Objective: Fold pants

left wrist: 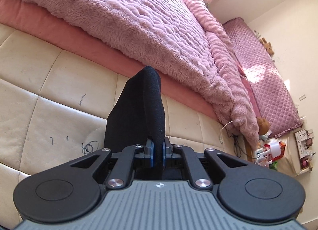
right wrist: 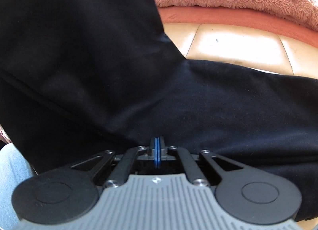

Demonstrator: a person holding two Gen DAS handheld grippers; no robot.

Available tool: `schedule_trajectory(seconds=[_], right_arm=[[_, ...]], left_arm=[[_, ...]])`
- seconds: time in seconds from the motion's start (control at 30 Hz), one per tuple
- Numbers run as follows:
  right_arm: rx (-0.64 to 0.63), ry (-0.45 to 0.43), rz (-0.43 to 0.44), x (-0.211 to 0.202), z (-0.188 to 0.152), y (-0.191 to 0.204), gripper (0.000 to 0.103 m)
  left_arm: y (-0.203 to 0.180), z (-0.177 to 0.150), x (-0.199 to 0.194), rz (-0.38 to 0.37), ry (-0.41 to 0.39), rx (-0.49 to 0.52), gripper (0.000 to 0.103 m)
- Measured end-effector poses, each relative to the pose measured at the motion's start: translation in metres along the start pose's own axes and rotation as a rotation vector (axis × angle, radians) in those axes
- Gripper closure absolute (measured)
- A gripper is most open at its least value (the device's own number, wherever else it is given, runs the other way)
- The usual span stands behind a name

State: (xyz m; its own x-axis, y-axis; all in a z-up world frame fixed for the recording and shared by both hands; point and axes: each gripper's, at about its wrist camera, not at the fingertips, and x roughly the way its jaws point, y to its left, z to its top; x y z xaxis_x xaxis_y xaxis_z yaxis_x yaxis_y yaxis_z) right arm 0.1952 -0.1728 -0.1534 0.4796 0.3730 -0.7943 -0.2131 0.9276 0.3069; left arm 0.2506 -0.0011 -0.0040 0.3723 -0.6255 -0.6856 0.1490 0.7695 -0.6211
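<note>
The black pants (right wrist: 119, 71) fill most of the right wrist view, draped over a cream padded surface (right wrist: 238, 51). My right gripper (right wrist: 157, 151) has its blue pads pressed together at the edge of the black cloth; no cloth shows between them. In the left wrist view my left gripper (left wrist: 157, 153) is shut on a bunched fold of the black pants (left wrist: 139, 106), which stands up in front of the fingers above the cream surface (left wrist: 49, 100).
A fluffy pink blanket (left wrist: 139, 17) lies over a salmon sheet (left wrist: 59, 29) beyond the cream surface. A quilted purple mat (left wrist: 264, 75), a small stuffed toy (left wrist: 263, 125) and clutter (left wrist: 274, 152) sit by the wall at right. Light blue cloth (right wrist: 10, 180) shows at lower left.
</note>
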Motion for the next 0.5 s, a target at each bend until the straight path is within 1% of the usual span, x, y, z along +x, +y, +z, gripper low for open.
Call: schedule_trajectory(seconds=[0.13,0.27,0.33,0.37,0.43,0.47,0.5], right_arm=[[0.043,-0.083,-0.003,-0.035,-0.001,-0.017,0.103],[0.125,-0.17,-0.069,-0.086,-0.013,-0.061,0.103],[0.168,-0.213,-0.113,-0.11,-0.015,-0.086,0.103],[0.188,-0.226,-0.139,-0.12,-0.019,-0.098,0.103],[0.213,-0.225,-0.209,-0.134,-0.027,-0.12,0.103],[0.226,-0.217,-0.231,-0.137,-0.031,-0.131,0.103],[0.248,-0.206,-0.232,-0.138,-0.035,-0.142,0.103]], left_arm=[[-0.026,-0.001,0.014,0.06,0.023,0.013,0.095],[-0.061,-0.011,0.042,0.142,0.061,0.05,0.095],[-0.081,-0.017,0.06,0.17,0.082,0.078,0.095],[-0.089,-0.021,0.07,0.182,0.095,0.091,0.095],[-0.105,-0.028,0.093,0.199,0.124,0.105,0.095],[-0.11,-0.032,0.105,0.206,0.142,0.105,0.095],[-0.115,-0.036,0.117,0.211,0.164,0.101,0.095]])
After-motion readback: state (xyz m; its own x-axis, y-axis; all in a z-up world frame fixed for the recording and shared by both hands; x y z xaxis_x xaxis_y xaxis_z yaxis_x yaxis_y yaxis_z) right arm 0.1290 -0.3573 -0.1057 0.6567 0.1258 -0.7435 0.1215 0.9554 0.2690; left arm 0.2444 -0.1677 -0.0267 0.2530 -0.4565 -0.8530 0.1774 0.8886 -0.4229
